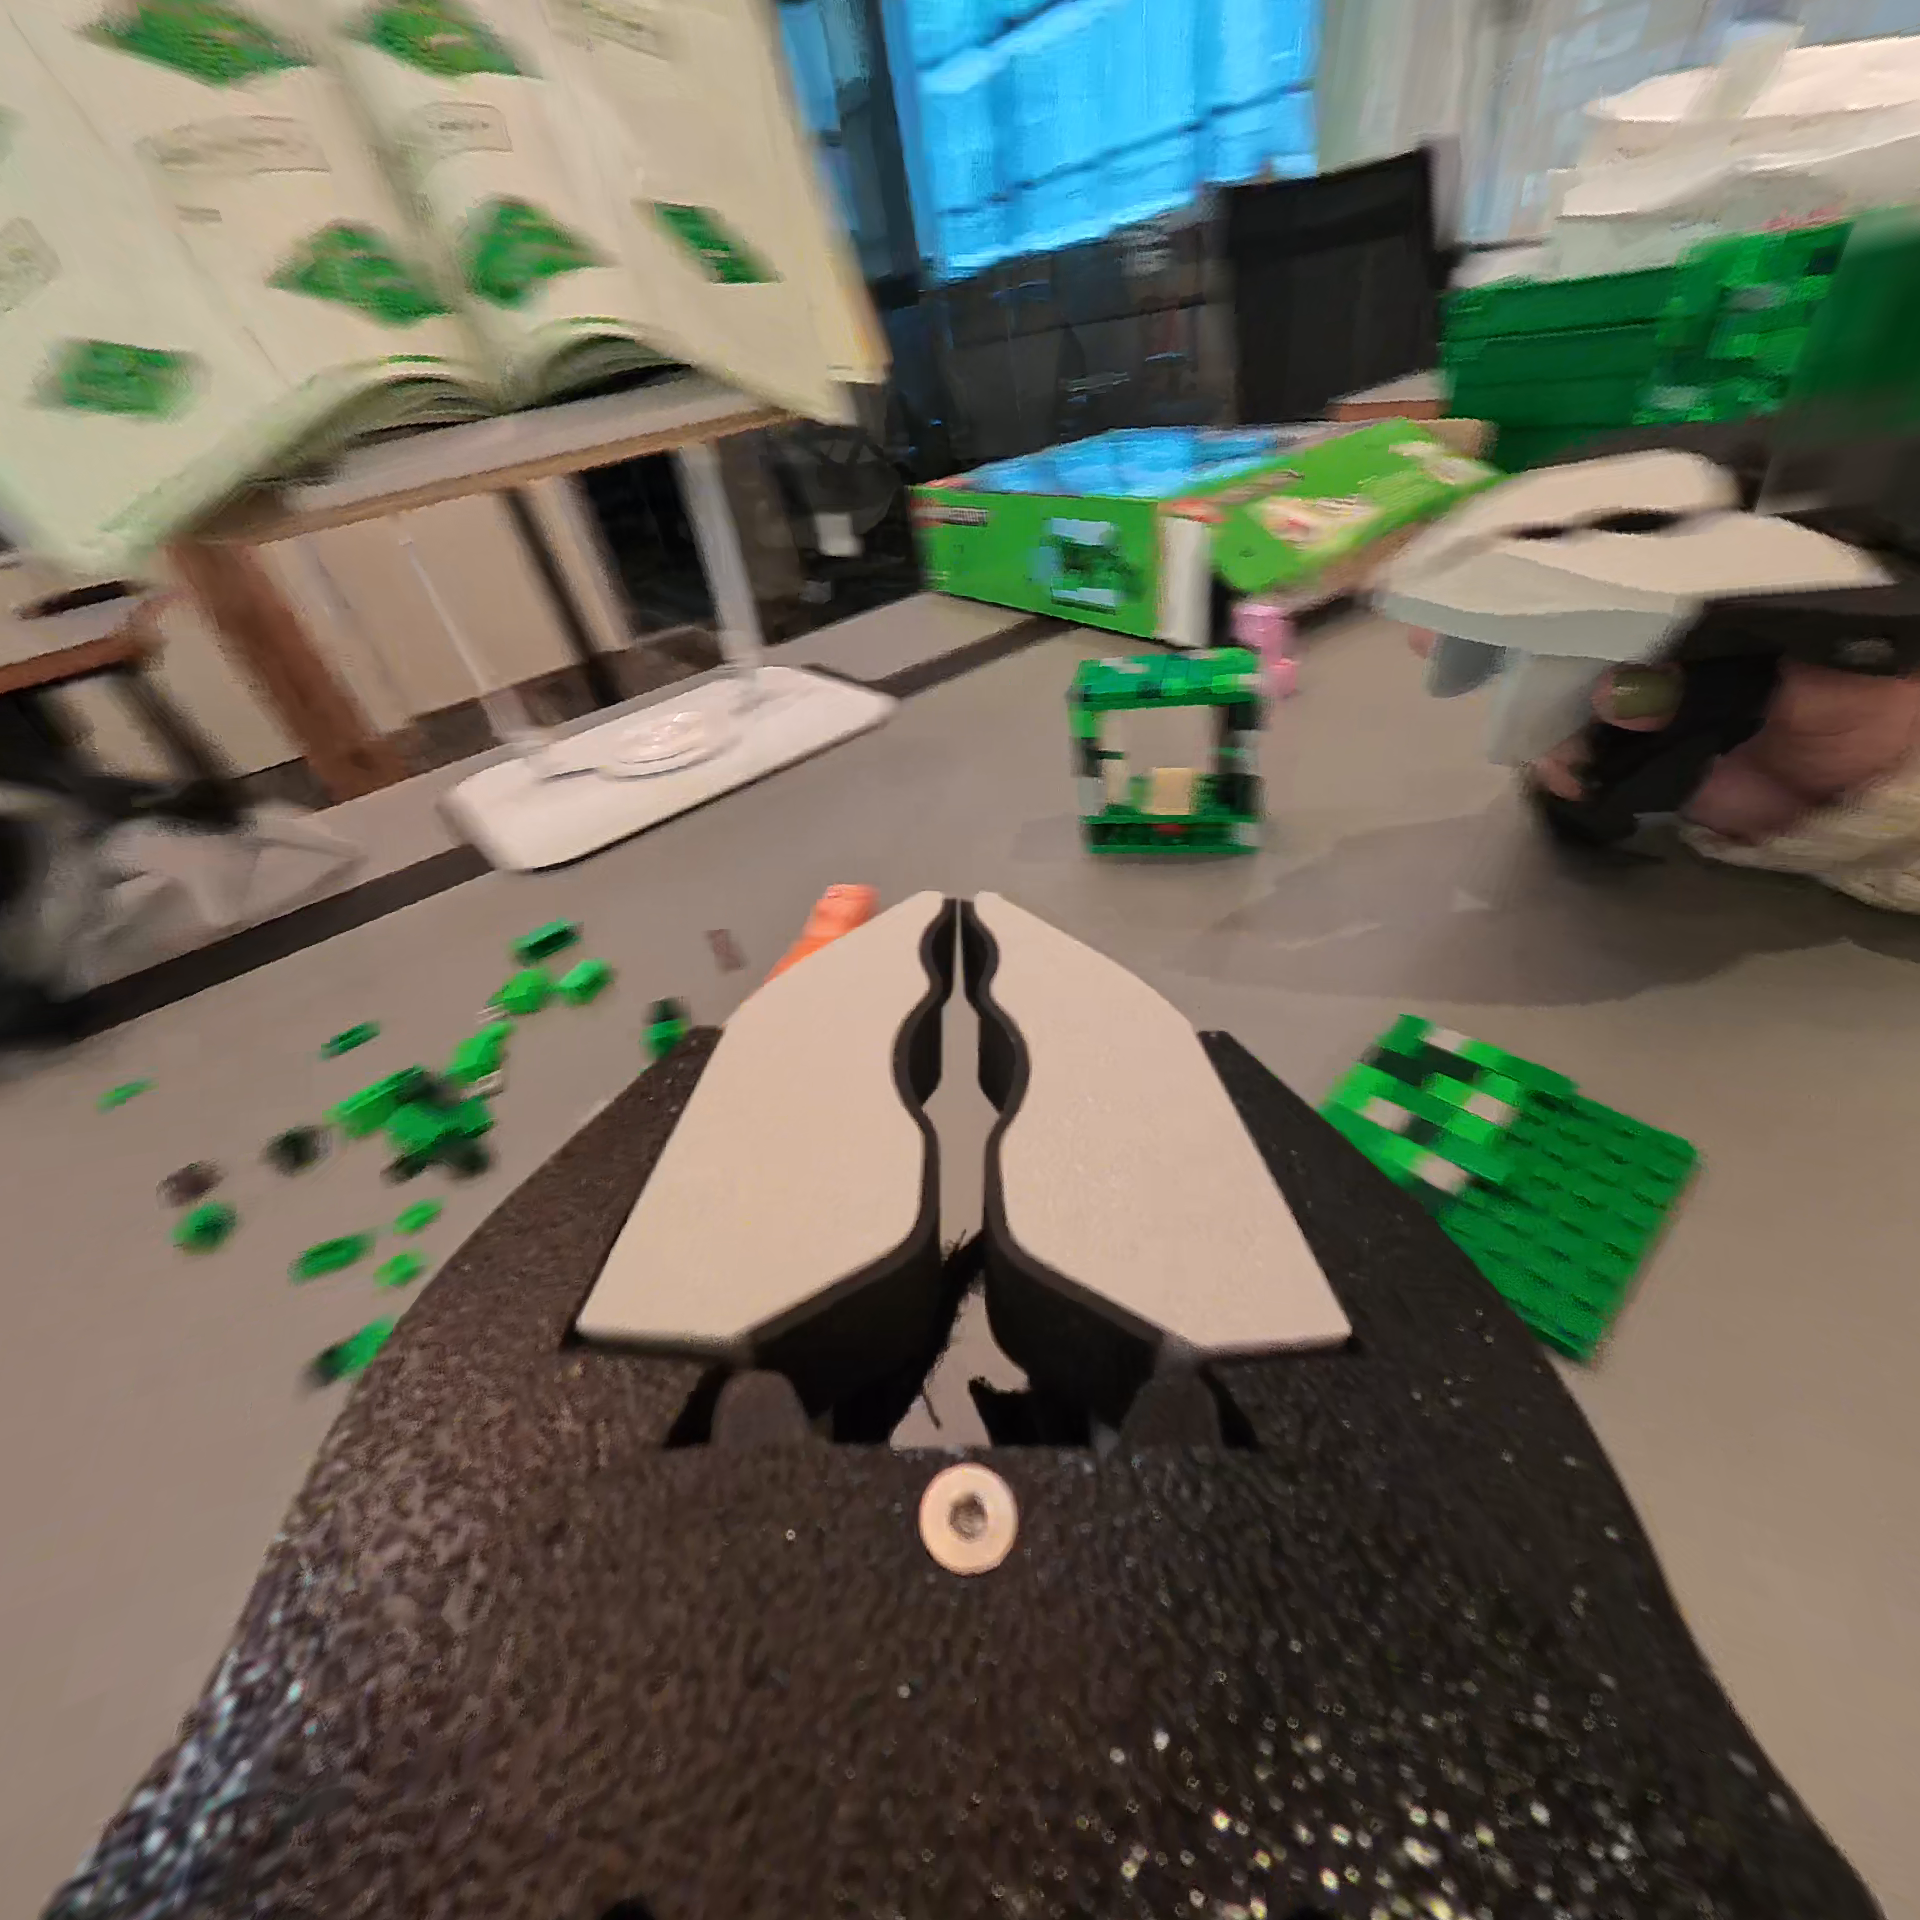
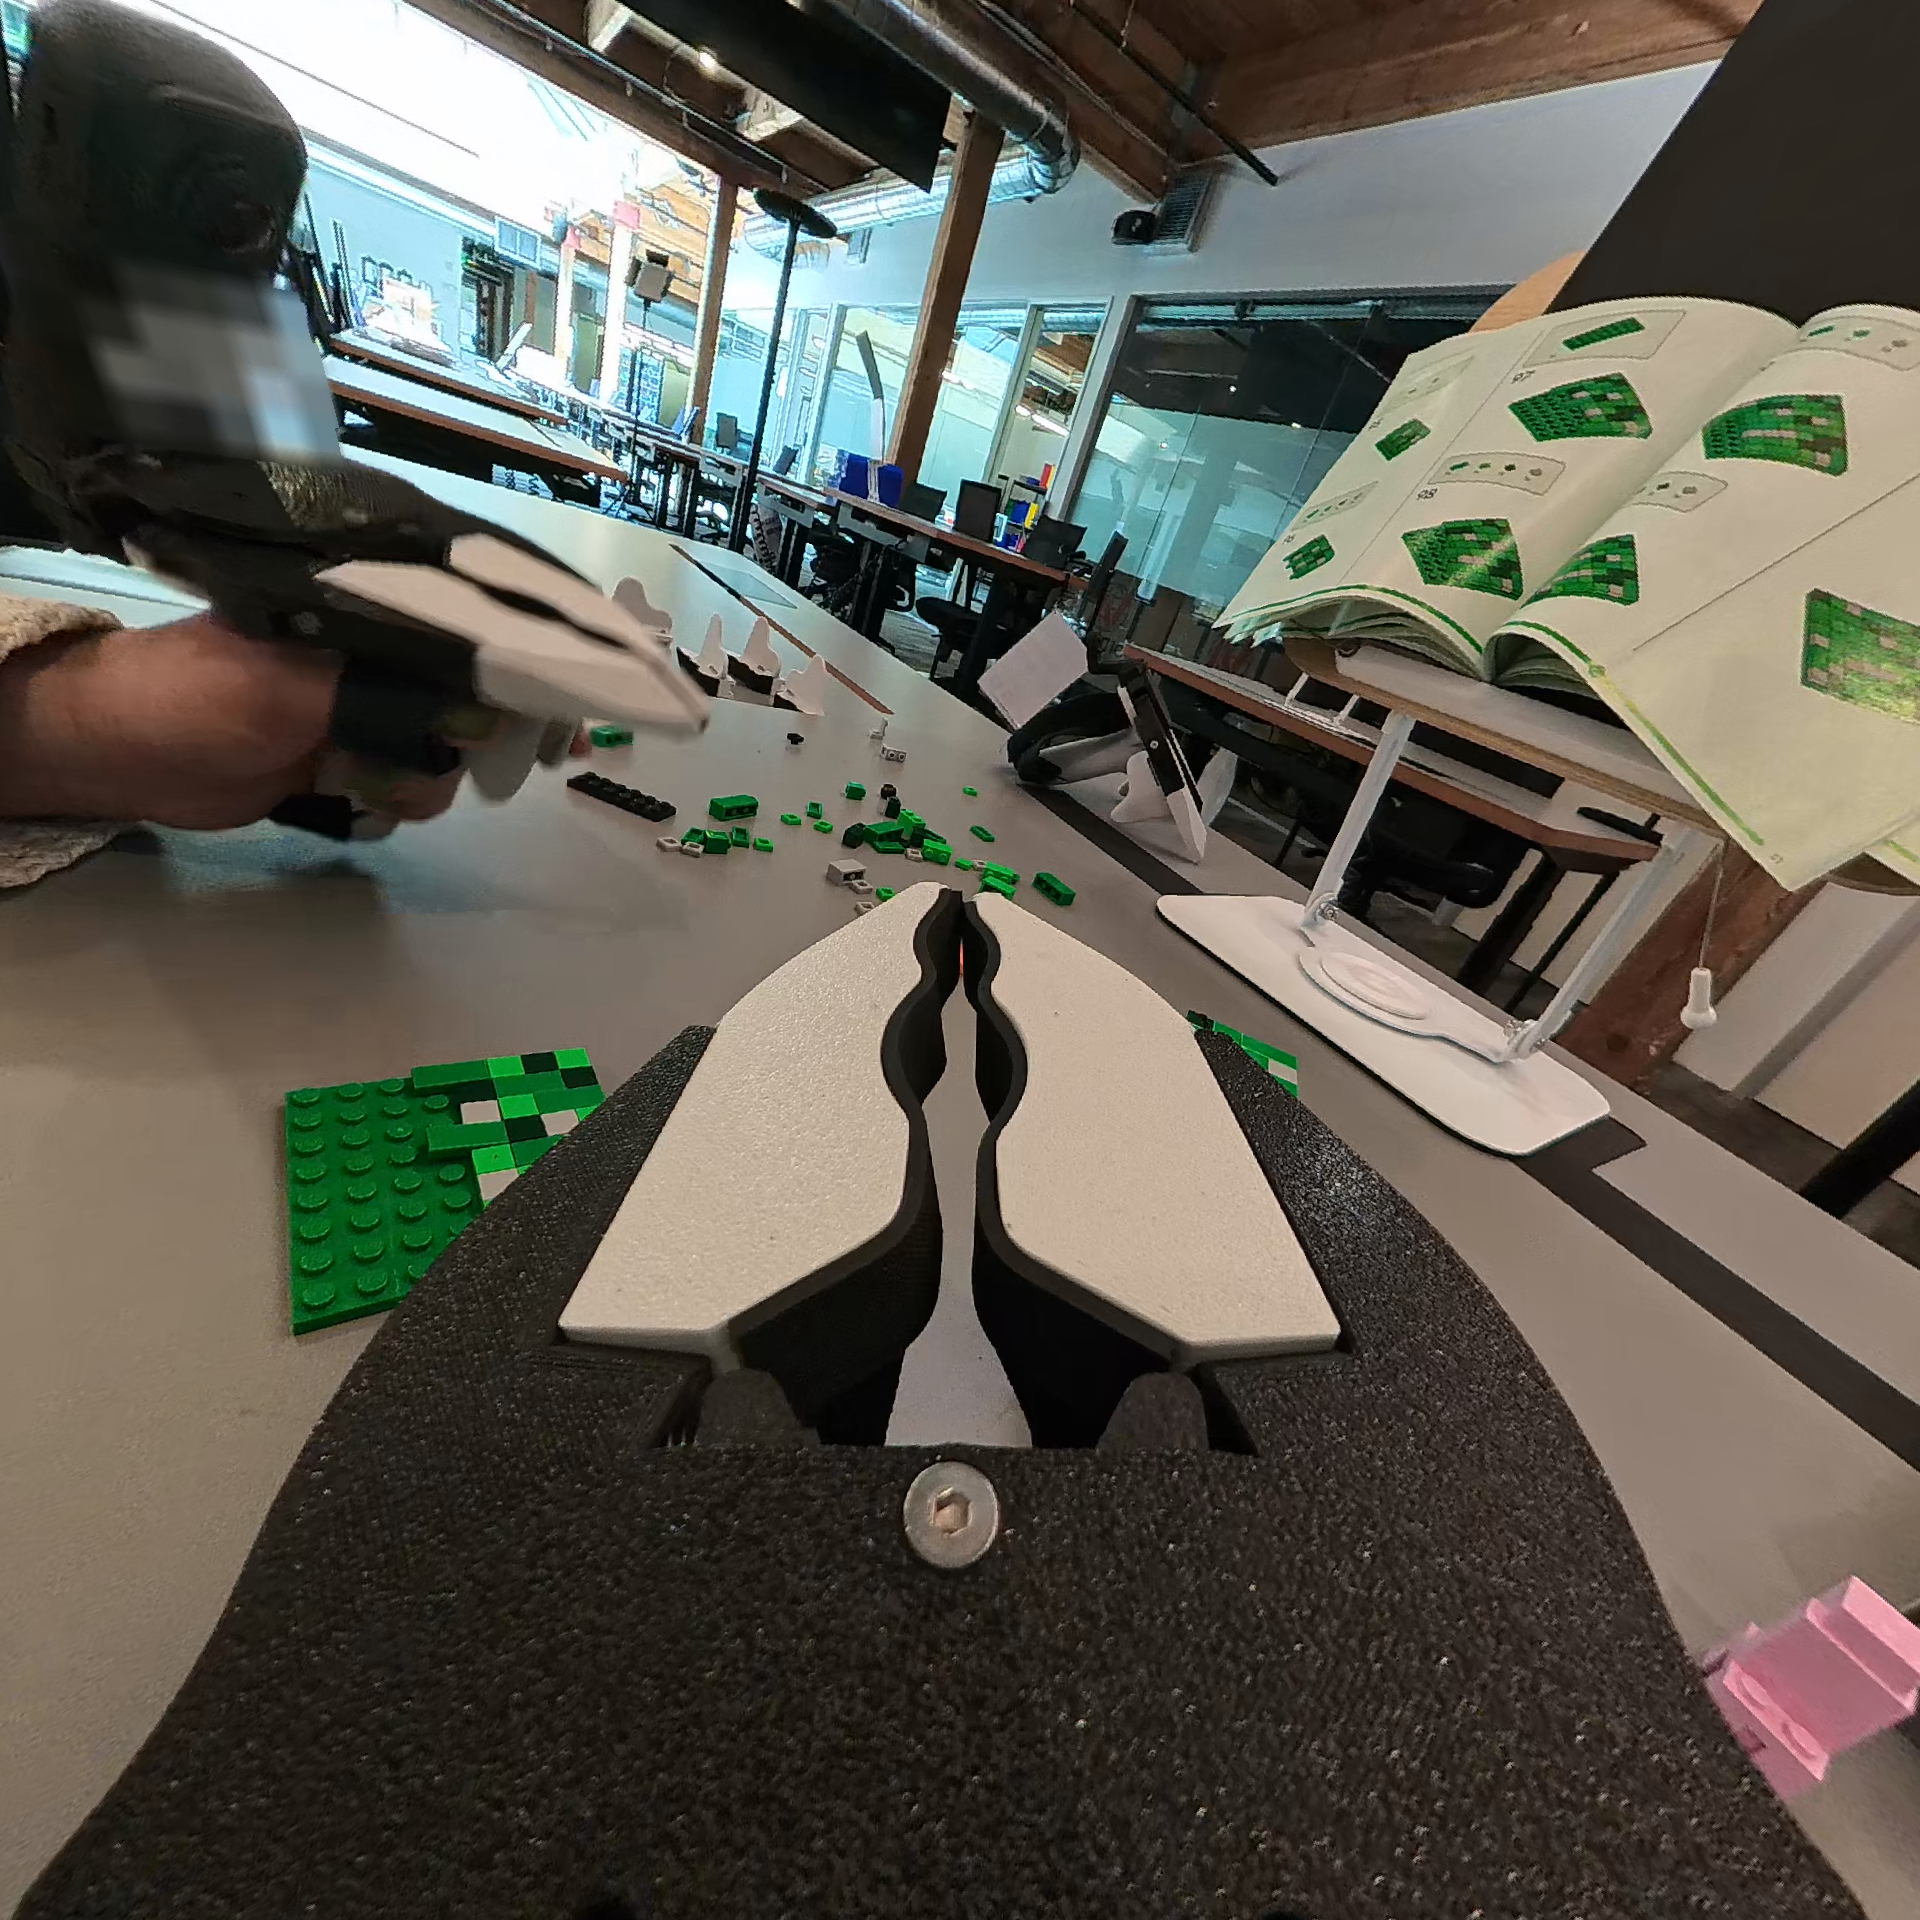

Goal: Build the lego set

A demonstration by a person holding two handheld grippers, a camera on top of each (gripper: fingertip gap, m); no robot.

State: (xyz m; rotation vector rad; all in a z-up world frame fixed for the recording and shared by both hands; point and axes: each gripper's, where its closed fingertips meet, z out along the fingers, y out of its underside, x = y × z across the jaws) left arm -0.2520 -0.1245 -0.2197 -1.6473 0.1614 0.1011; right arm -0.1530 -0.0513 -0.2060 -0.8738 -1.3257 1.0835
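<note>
Left wrist view: your left gripper (image 1: 961, 914) hangs over the grey table (image 1: 1351, 1507), jaws together w/ nothing between them. An orange piece (image 1: 831, 920) lies just past the tips. Loose green bricks (image 1: 416, 1117) scatter toward the table's left edge; the green baseplate (image 1: 1517, 1174), partly tiled, lies flat to the right. A hollow green cube build (image 1: 1169, 748) stands mid-table, a small pink piece (image 1: 1273, 639) and the green set box (image 1: 1164, 530) behind it. Your right gripper (image 1: 1423, 608) shows far right. View is motion-blurred.

Right wrist view: your right gripper (image 2: 961, 914) sits low, jaws together, a sliver of orange visible in the gap; can't tell if it's gripped. Baseplate (image 2: 364, 1195) lies left of the fingers; loose bricks (image 2: 883, 831) ahead. Your left gripper (image 2: 665, 707) hovers at left. The open instruction booklet (image 2: 1610, 540) rests on a white stand (image 2: 1382, 1018) by the table's right edge. A pink brick (image 2: 1818, 1683) sits bottom right.
</note>
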